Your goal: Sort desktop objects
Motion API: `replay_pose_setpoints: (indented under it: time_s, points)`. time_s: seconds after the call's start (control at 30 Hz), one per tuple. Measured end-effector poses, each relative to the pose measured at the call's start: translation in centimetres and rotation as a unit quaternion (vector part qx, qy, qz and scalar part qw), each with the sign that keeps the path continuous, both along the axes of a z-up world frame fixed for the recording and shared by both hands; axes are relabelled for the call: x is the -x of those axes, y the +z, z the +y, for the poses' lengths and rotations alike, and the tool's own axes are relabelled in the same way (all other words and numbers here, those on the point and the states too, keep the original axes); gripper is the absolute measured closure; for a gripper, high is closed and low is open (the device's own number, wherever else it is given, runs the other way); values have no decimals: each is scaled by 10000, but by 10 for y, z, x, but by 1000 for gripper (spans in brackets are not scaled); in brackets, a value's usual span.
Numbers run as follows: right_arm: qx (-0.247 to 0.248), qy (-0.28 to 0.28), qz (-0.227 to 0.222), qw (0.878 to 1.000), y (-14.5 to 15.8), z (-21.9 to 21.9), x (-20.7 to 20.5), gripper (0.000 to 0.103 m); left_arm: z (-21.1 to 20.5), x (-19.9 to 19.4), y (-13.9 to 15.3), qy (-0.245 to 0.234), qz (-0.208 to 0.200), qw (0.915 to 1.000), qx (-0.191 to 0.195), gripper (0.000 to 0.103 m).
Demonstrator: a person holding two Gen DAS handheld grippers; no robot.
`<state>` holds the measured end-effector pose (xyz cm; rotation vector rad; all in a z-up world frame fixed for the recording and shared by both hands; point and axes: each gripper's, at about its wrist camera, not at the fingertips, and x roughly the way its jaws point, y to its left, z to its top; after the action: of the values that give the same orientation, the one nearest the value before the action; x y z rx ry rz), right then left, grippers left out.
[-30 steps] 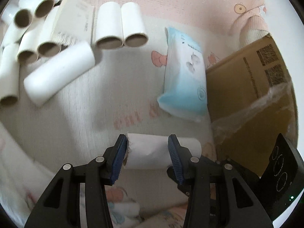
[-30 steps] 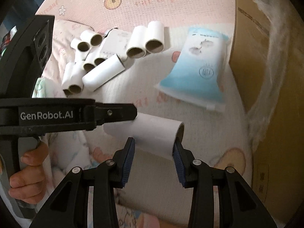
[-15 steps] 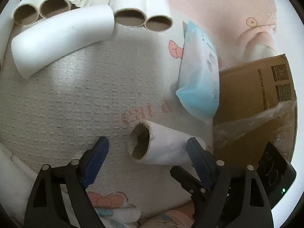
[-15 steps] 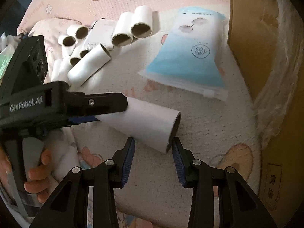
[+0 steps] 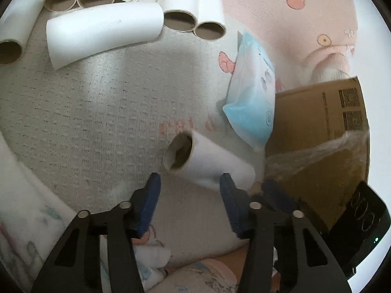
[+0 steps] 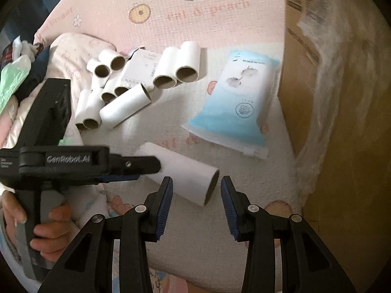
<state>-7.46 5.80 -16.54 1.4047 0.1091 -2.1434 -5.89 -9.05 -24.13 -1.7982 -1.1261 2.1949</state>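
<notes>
A white paper roll [image 5: 207,163] lies on the mat just ahead of both grippers; it also shows in the right wrist view [image 6: 185,173]. My left gripper [image 5: 189,195] is open, its fingers apart beside the roll's near end. My right gripper [image 6: 196,195] is open, with the roll's open end between its fingertips, not gripped. The left gripper [image 6: 136,168] shows in the right wrist view, held by a hand. A pile of white cardboard rolls [image 5: 105,29] [image 6: 124,97] lies farther away. A light blue packet [image 5: 254,92] [image 6: 237,107] lies to the right.
A brown cardboard box [image 5: 322,131] [image 6: 337,97] with plastic wrap stands at the right, close to the roll. A white booklet [image 6: 140,69] lies among the rolls. Bedding and clothes [image 6: 14,78] lie at the left. The pink cartoon mat [image 6: 195,19] stretches beyond.
My left gripper opened and let go of the roll, then drew back. My right gripper loosened off the roll's other end, and the roll now lies on the mat.
</notes>
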Motion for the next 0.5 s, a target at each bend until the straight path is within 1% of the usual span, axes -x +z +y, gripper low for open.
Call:
replay_pose_setpoints:
  time_s: [0.07,0.1,0.13,0.23,0.3,0.37,0.43,0.5]
  points:
    - [-118,164,76,9998,-2,-8,-1,66,1,0,1,-20,37,10000,-30,55]
    - [-176,228,133,9995,-2,-10,-2,66,-1,2,0,11,65,9999,-100,59]
    - [-238,318,203,9990,-3,-15,-3,66,-5,-15,2,40,91,9998,-150,61]
    - [-440,618,422,9962,-4,-28,-2,66,-7,-12,-1,222,171,9987,-417,61]
    - [-482,766,496,9947,-4,-33,-1,66,-8,-9,-1,341,272,9976,-529,61]
    - [-510,902,534,9932,-4,-37,3,66,-7,-5,0,400,415,9967,-565,61]
    - [-563,978,548,9921,-5,-40,7,66,-4,2,-2,420,441,9966,-554,61]
    - [-580,1040,462,9918,-7,-43,10,66,-4,6,-6,470,425,9959,-640,61]
